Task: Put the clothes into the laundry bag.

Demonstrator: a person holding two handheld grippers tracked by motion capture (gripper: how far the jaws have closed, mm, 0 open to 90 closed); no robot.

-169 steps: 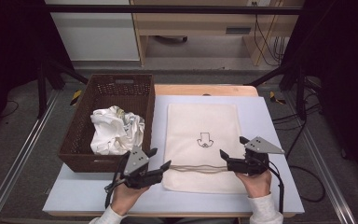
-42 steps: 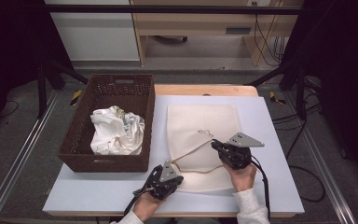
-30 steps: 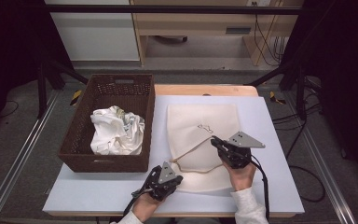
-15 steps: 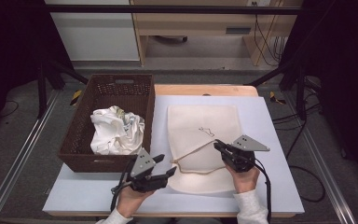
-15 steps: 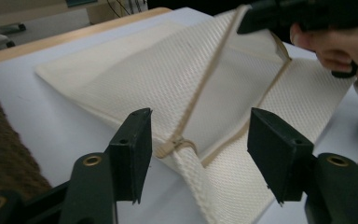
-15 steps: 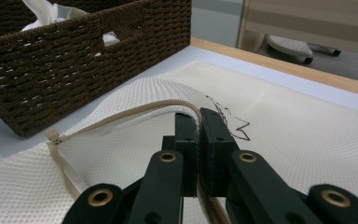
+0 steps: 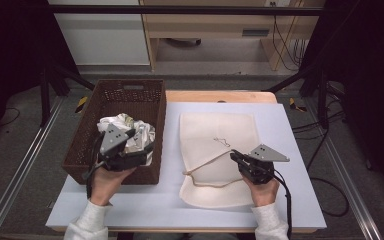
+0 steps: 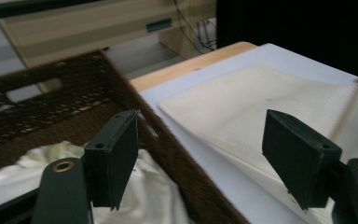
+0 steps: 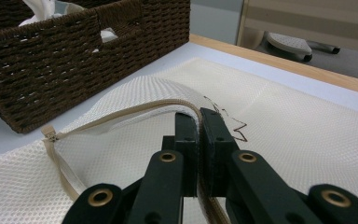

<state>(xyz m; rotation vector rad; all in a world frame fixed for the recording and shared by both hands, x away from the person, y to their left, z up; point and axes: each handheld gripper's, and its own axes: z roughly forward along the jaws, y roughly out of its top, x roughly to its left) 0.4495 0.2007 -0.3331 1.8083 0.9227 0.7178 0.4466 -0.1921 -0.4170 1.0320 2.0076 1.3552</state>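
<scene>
My left gripper is up high on my left side, jaws spread wide with nothing between them. My right gripper sits low near my body, jaws pinched tight together, forearm straight behind.

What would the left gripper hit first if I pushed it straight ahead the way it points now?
Probably the wicker basket. The left gripper, jaws open, looks along the basket's near wall, with the white cloth below its left jaw and the mesh bag off to the right. Depth is hard to judge.
</scene>
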